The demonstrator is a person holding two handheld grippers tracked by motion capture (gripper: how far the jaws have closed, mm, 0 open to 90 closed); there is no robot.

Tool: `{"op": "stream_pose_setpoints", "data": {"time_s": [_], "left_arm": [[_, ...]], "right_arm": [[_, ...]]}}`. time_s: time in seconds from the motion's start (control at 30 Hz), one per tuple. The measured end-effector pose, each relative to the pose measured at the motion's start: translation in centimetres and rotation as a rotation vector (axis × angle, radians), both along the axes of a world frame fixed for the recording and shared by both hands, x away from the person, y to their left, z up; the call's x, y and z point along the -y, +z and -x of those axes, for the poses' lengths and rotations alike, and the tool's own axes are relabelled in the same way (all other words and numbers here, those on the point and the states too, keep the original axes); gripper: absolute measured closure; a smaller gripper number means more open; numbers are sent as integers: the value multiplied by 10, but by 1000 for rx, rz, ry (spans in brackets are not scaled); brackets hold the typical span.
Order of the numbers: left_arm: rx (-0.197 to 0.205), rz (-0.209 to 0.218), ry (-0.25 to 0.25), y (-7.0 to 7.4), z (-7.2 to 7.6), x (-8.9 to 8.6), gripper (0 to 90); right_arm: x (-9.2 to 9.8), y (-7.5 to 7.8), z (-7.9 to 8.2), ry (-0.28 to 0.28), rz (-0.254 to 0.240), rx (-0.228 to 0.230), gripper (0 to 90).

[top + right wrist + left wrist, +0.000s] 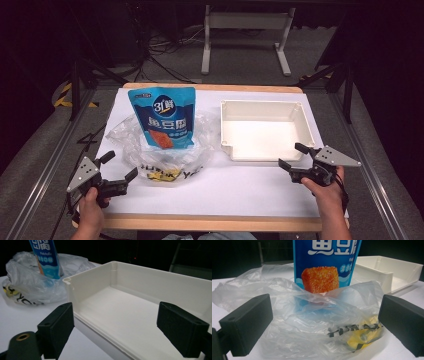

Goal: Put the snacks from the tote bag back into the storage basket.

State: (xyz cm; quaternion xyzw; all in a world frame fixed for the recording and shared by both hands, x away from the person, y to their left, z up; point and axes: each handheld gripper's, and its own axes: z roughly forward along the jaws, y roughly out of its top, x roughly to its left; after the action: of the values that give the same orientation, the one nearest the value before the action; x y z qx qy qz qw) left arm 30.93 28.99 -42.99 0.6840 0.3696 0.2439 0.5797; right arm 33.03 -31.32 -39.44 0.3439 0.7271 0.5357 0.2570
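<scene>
A blue snack pouch (pixel 162 116) with an orange cube printed on it stands upright inside a crumpled clear plastic bag (pixel 165 150) on the white table. My left gripper (pixel 119 165) is open just left of the bag, and its jaws frame the bag (pixel 317 322) and the pouch (pixel 325 267) from close by. An empty white tray (pixel 300 116) lies to the right of the bag. My right gripper (pixel 293 156) is open at the tray's near right corner, with the tray's near wall (pixel 105 337) between its jaws but untouched.
Black and yellow print shows on the bag's front (pixel 167 174). The table's wooden front edge (pixel 210 222) runs close to both hands. Beyond the far edge are a white frame's legs (pixel 245 37) and cables on the floor.
</scene>
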Motion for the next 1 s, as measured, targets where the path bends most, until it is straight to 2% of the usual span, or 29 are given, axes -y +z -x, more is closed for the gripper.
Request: {"op": "stream_pose_setpoints", "data": {"time_s": [0.13,0.2,0.27,0.3,0.37,0.4,0.47,0.5,0.57,0.67,0.77,0.87,1.0], "left_arm": [[-11,-13,-21,2,2,5,2],[2,-28,-27,4,3,9,2],[16,-52,-31,5,3,12,2],[15,-73,-34,6,4,13,2],[27,-82,-33,6,3,14,2],[22,-79,-33,6,3,14,2],[18,-78,-34,6,3,14,2],[21,-66,-31,5,3,14,2],[15,-70,-30,5,3,13,2],[13,-68,-27,4,2,14,2],[24,-67,-22,4,3,14,2],[27,-65,-26,6,3,13,2],[28,-71,-32,7,3,13,2]], "right_arm": [[-3,0,-2,12,-39,-8,93],[-6,1,-2,16,-54,-9,36],[-10,3,-3,27,-48,-17,20],[-12,4,-3,14,-41,-16,24],[-15,6,-2,8,-29,-24,40],[-15,7,-1,-19,-2,5,75],[-14,9,1,-23,-11,28,120],[-14,11,0,-24,-8,14,137],[-15,13,0,-18,-13,4,175],[-17,15,-1,-30,-14,0,175],[-23,20,-4,-11,30,0,196],[-30,28,-9,21,38,2,201],[-33,40,-14,29,43,16,207]]}}
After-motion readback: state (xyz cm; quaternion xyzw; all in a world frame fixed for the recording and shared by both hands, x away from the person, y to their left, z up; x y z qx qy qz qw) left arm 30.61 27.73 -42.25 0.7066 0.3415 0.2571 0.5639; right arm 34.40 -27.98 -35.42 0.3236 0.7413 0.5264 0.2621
